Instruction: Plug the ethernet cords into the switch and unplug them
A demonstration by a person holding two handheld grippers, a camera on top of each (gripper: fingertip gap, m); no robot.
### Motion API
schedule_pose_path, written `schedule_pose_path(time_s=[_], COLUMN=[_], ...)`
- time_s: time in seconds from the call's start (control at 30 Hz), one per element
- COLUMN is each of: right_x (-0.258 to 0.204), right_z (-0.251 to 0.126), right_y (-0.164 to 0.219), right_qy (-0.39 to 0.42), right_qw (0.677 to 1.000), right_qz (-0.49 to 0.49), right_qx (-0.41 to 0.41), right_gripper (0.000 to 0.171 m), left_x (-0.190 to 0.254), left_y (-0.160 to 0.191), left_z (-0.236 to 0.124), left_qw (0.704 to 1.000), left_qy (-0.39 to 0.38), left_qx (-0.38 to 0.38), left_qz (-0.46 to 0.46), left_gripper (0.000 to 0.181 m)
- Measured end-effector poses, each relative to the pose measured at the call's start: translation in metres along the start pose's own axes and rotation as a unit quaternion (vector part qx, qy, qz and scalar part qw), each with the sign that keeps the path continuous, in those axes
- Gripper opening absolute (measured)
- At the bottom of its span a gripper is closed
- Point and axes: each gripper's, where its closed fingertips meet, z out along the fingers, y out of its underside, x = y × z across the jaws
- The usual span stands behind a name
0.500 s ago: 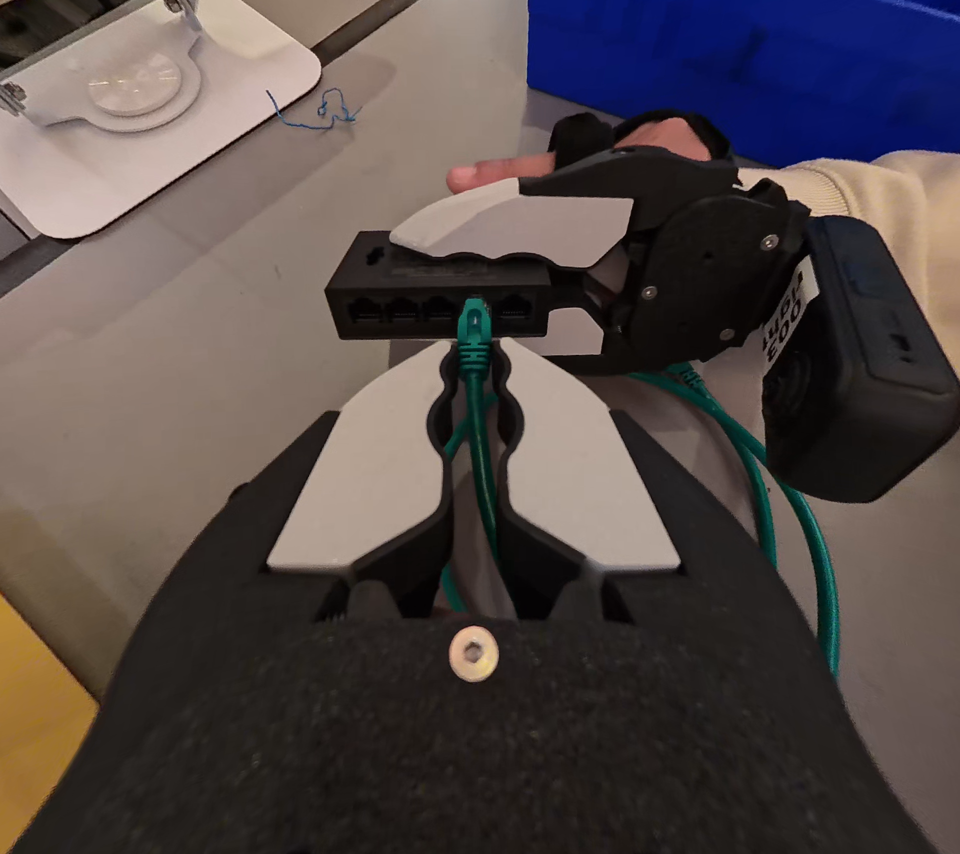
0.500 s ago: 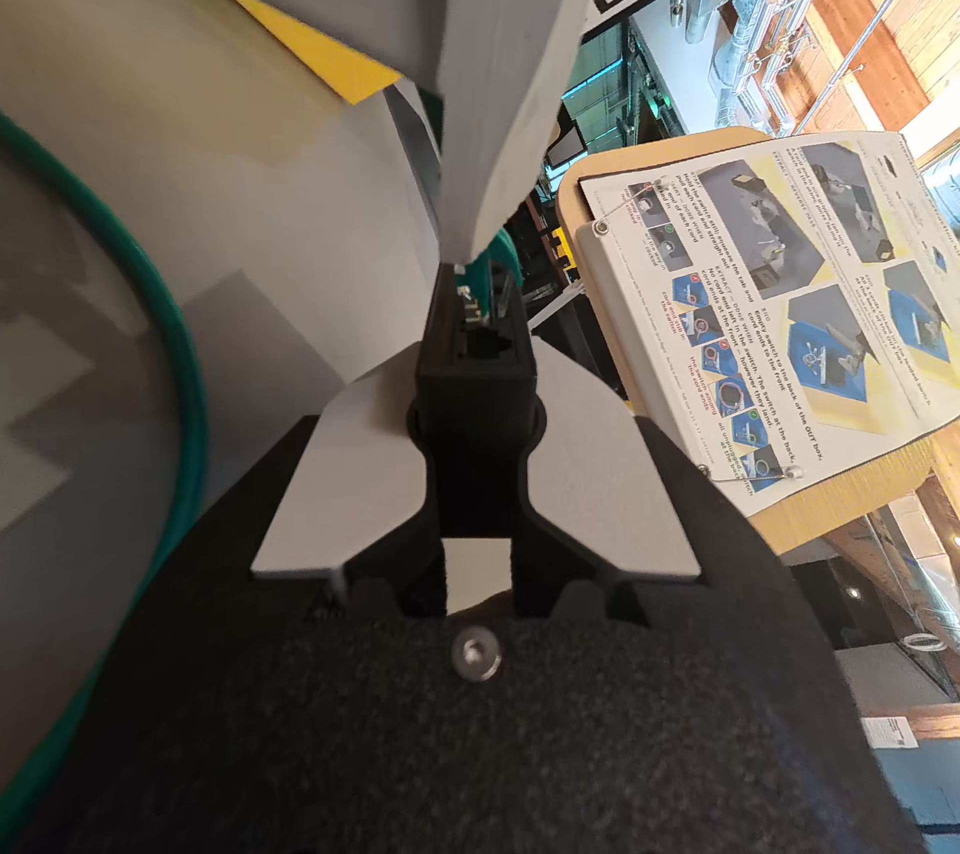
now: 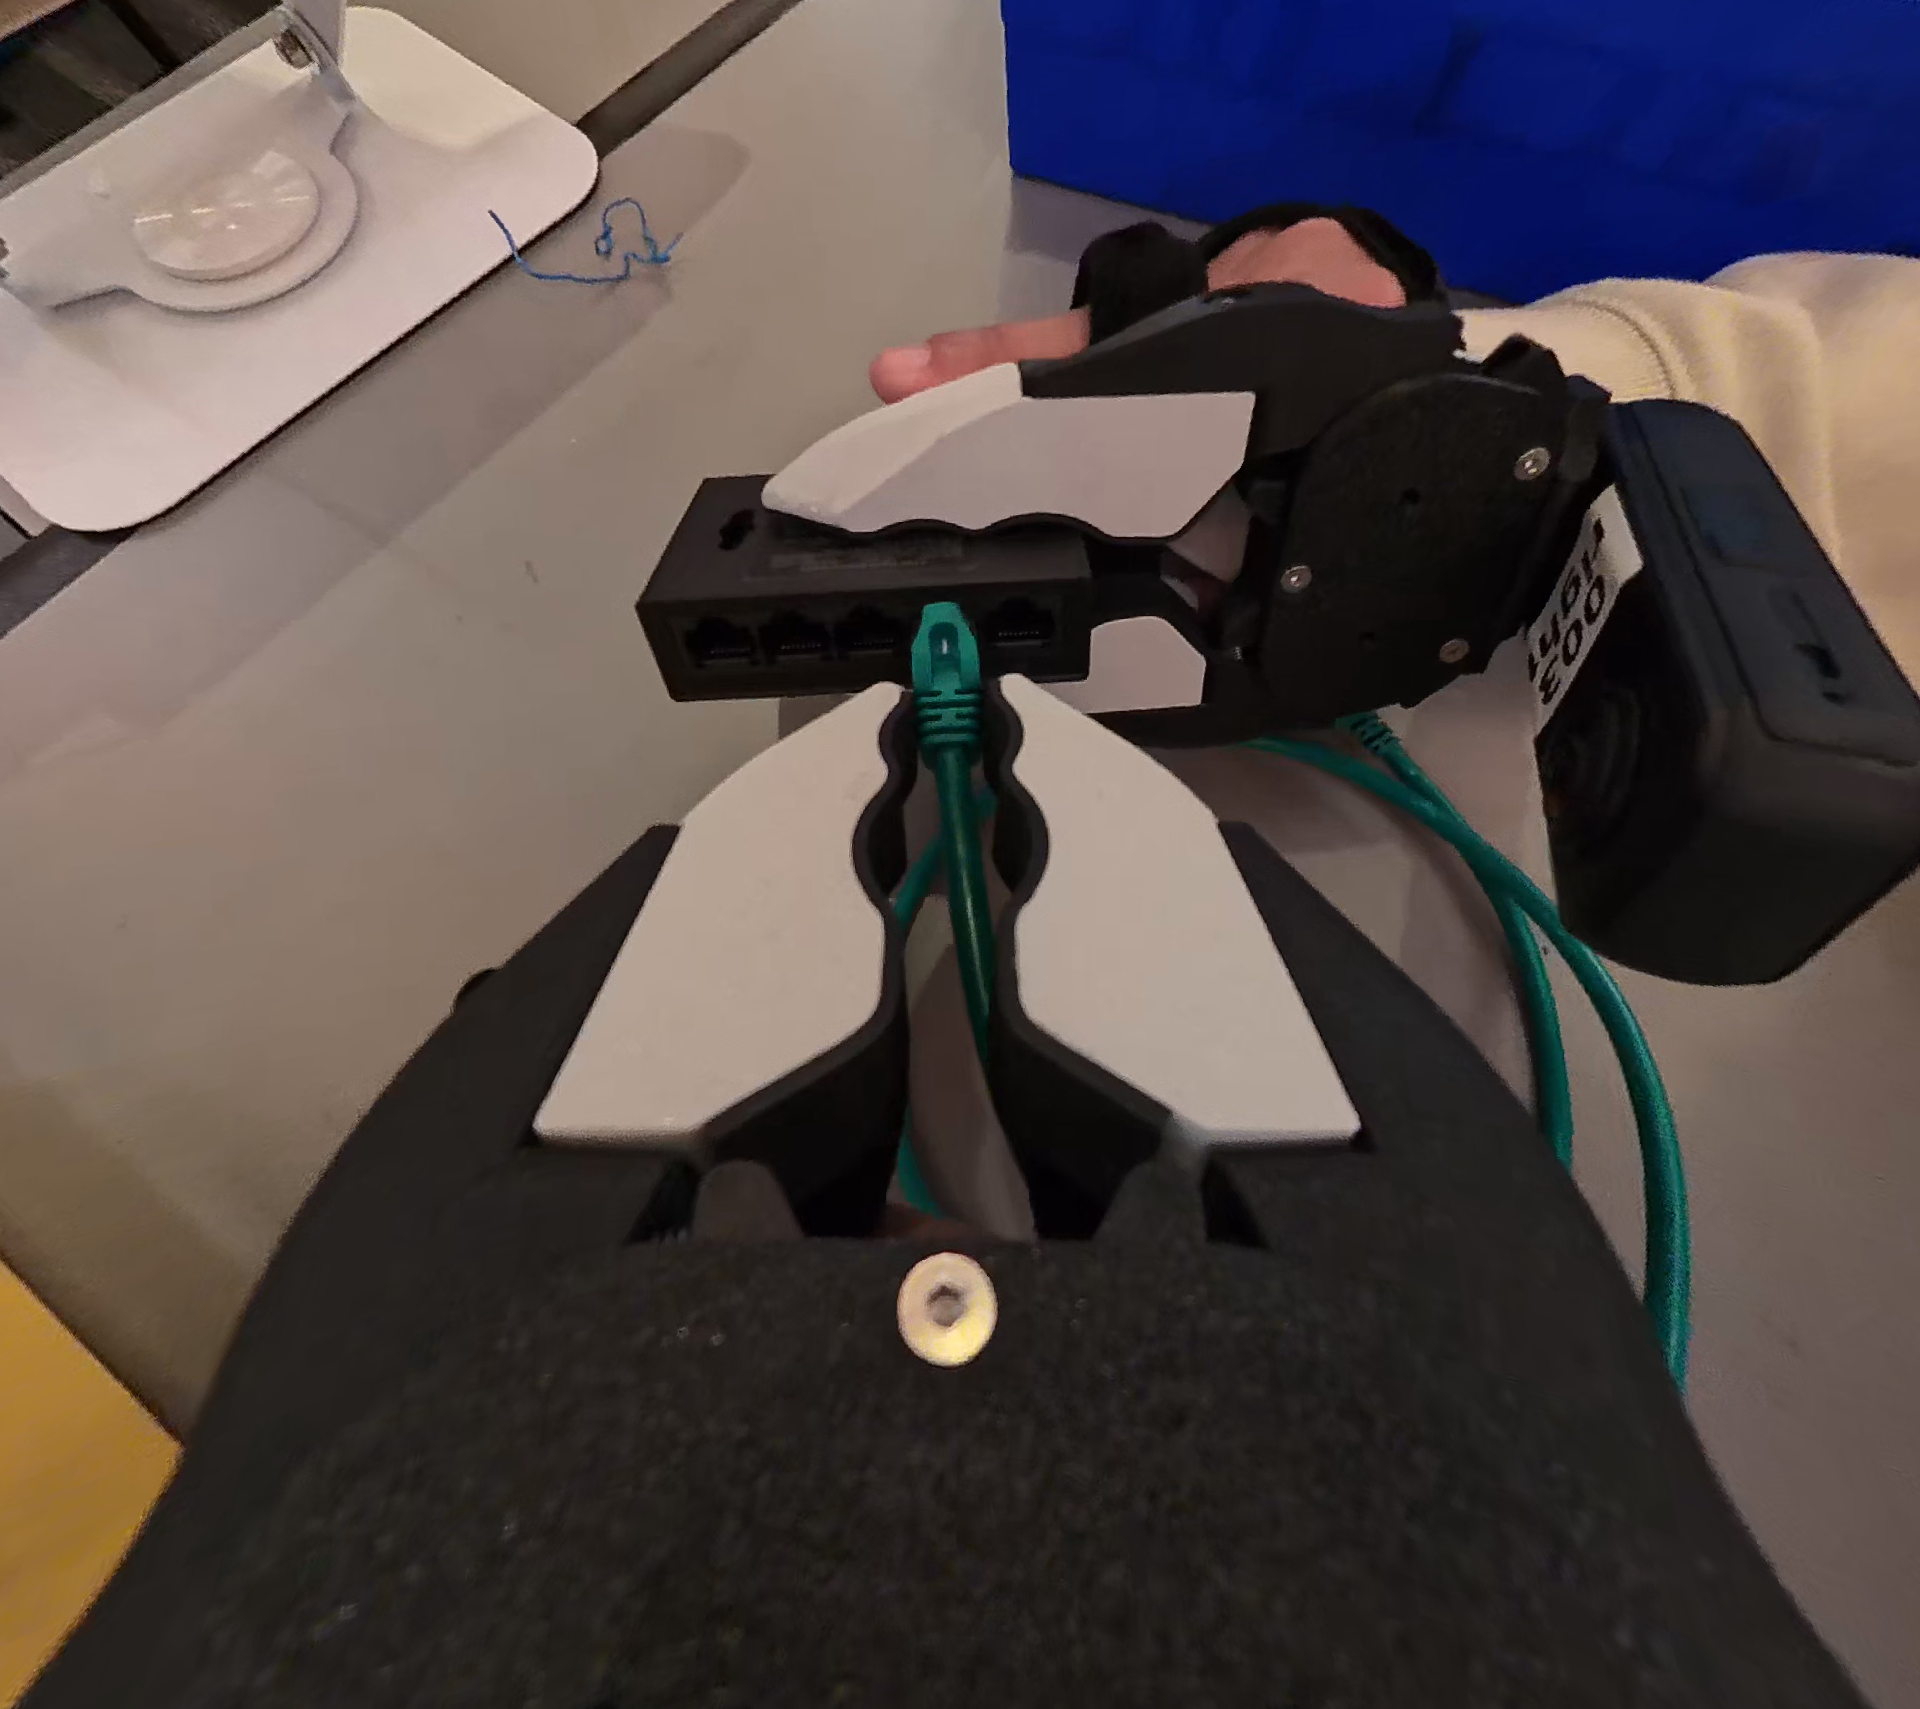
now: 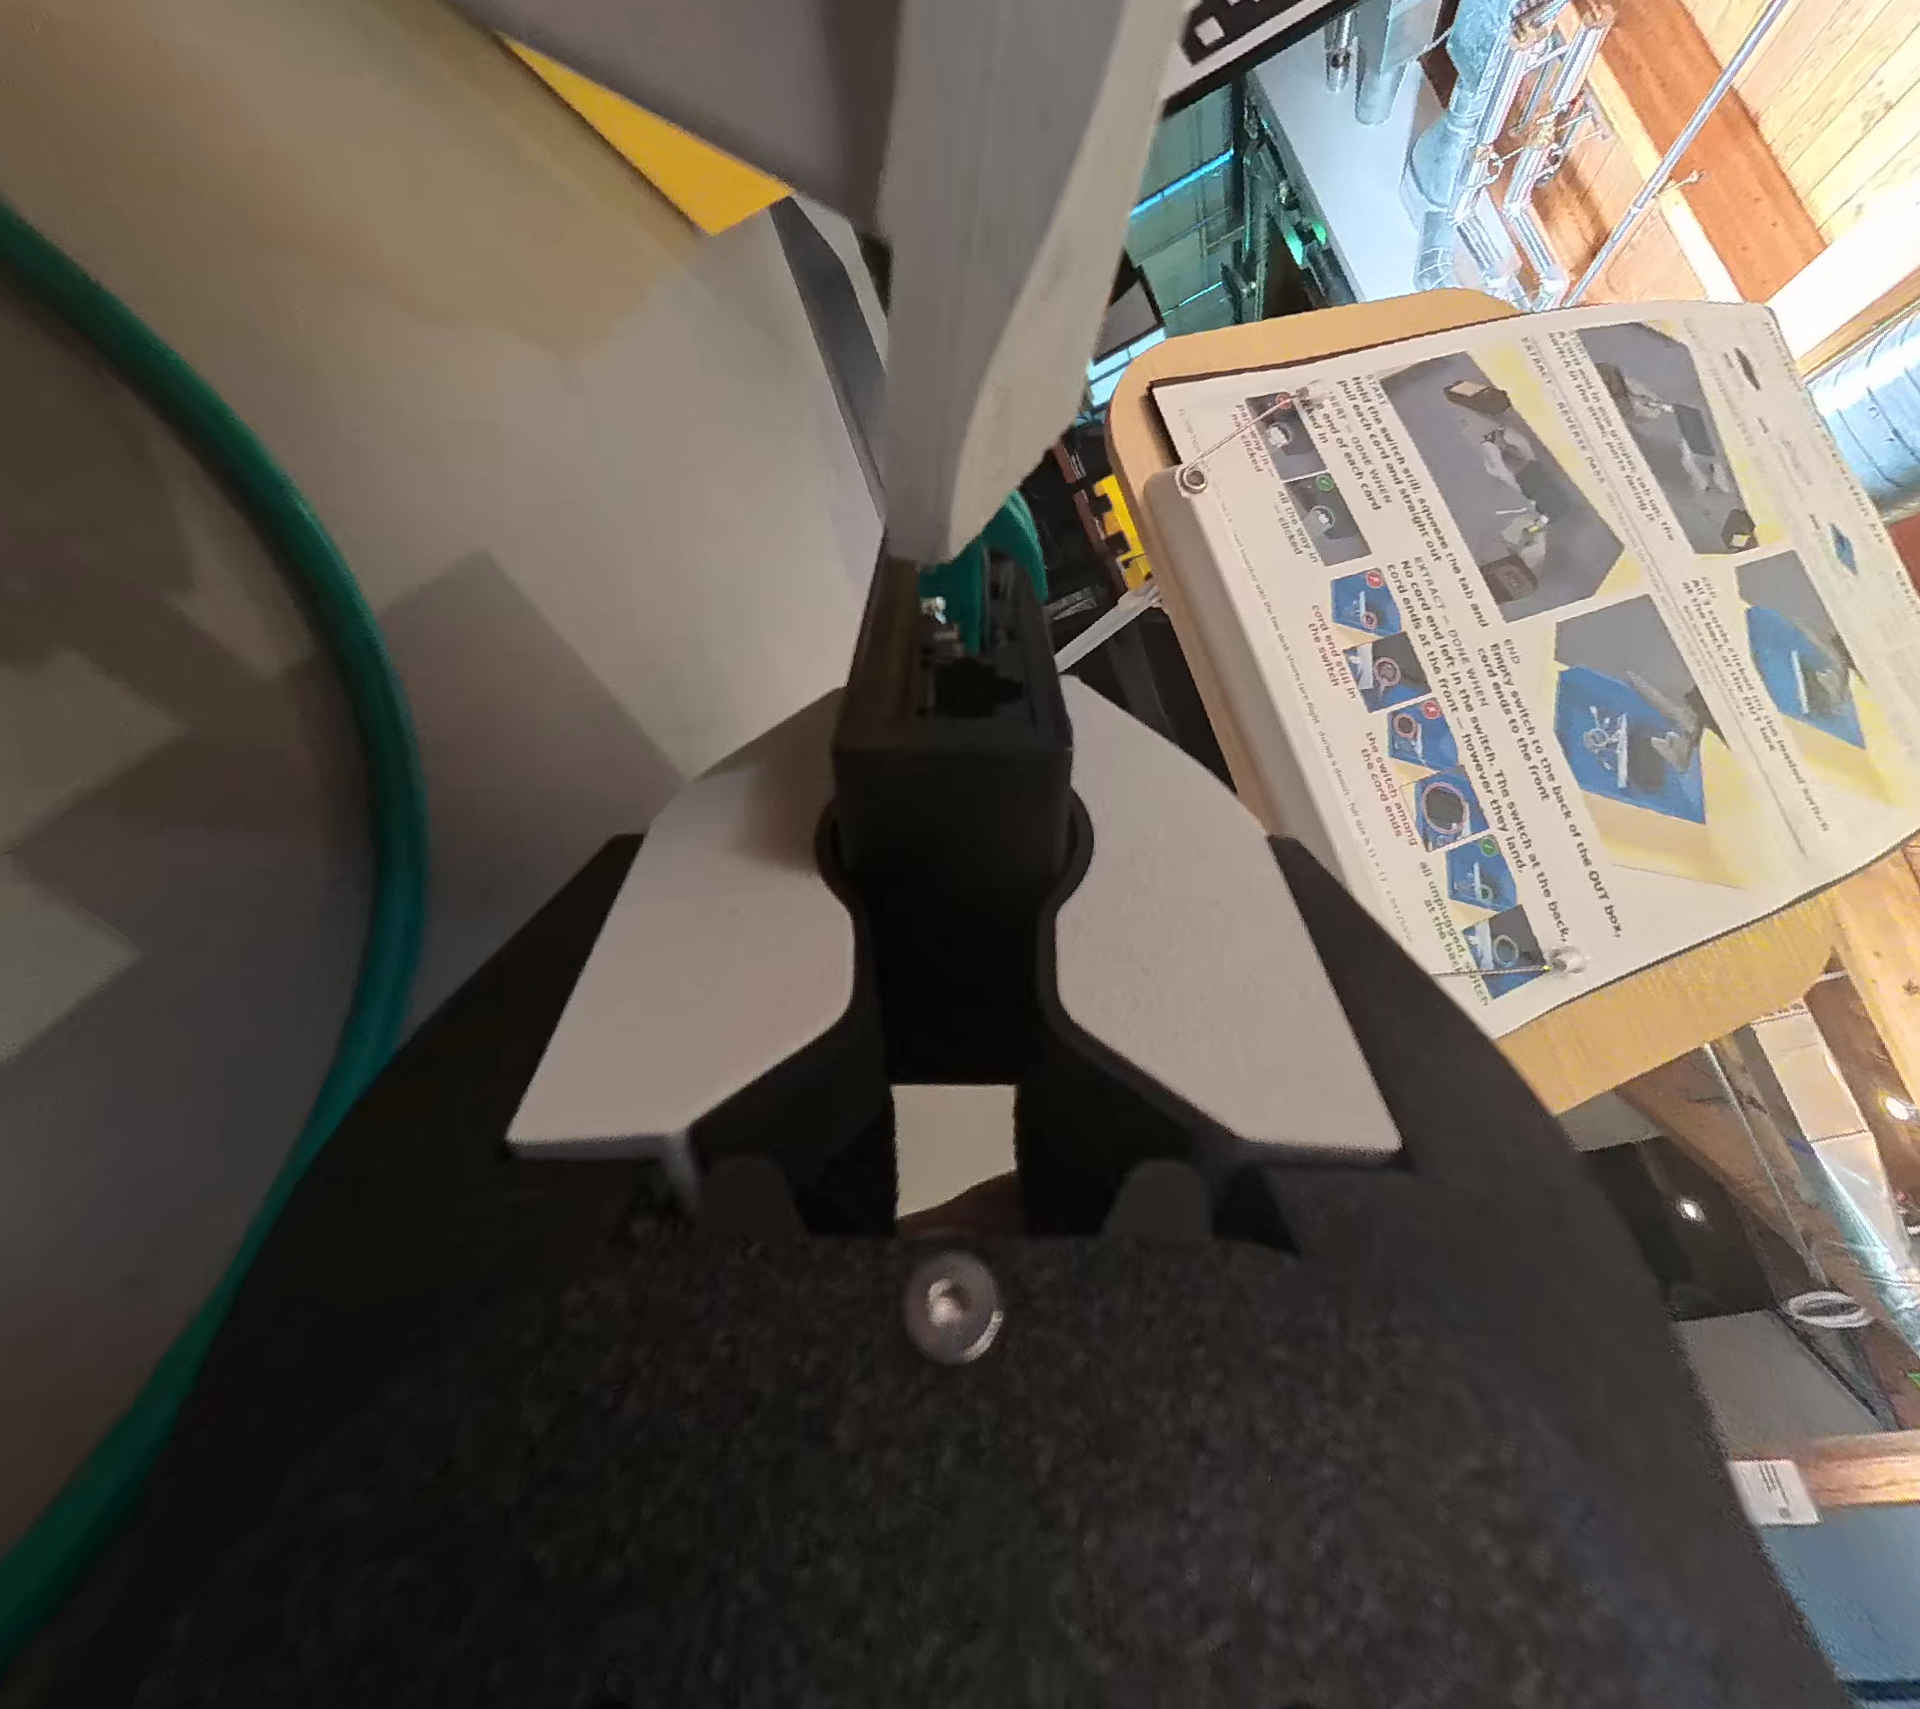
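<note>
Step in hand: While the green plug (image 3: 943,660) sits with its nose in the fourth port from the left, I would judge this a plugging or unplugging in progress; which of the two I cannot tell.

Left wrist view, left gripper (image 3: 948,729): narrowed around the ethernet cord (image 3: 971,890) just behind the plug, fingers close beside its boot; whether they actually pinch it I cannot tell.

Left wrist view, switch (image 3: 868,610): black, held off the grey table (image 3: 416,672), ports facing the left gripper, three free to the left of the plug and one to the right.

Left wrist view, right gripper (image 3: 935,579): clamped on the switch, one finger above and one below. A blue bin (image 3: 1455,49) stands behind.

Right wrist view, right gripper (image 4: 951,786): jaws closed on the switch's (image 4: 951,838) narrow end, steadying it.

Right wrist view, cord: a green loop (image 4: 343,724) curves past on the left.

Next move: straight travel along the port's axis, the switch held still.
</note>
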Motion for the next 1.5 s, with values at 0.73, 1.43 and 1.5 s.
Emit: schedule_pose_path(time_s=[0.73,1.43,1.5], right_x=[0.002,-0.015,-0.014], right_z=[-0.002,0.000,0.000], right_y=[-0.004,-0.006,-0.005], right_qy=[-0.010,-0.027,-0.026], right_qw=[0.999,0.999,0.999], right_qz=[0.017,-0.038,-0.032], right_qx=[0.028,0.019,0.019], right_gripper=[0.030,0.030,0.030], left_x=[0.052,-0.127,-0.141], left_y=[0.064,0.177,0.185], left_z=[-0.138,-0.247,-0.237], left_qw=[0.977,0.881,0.870], left_qy=[-0.054,-0.309,-0.288], left_qx=[0.147,-0.069,-0.105], left_qz=[-0.146,-0.353,-0.387], left_gripper=[0.038,0.055,0.054])
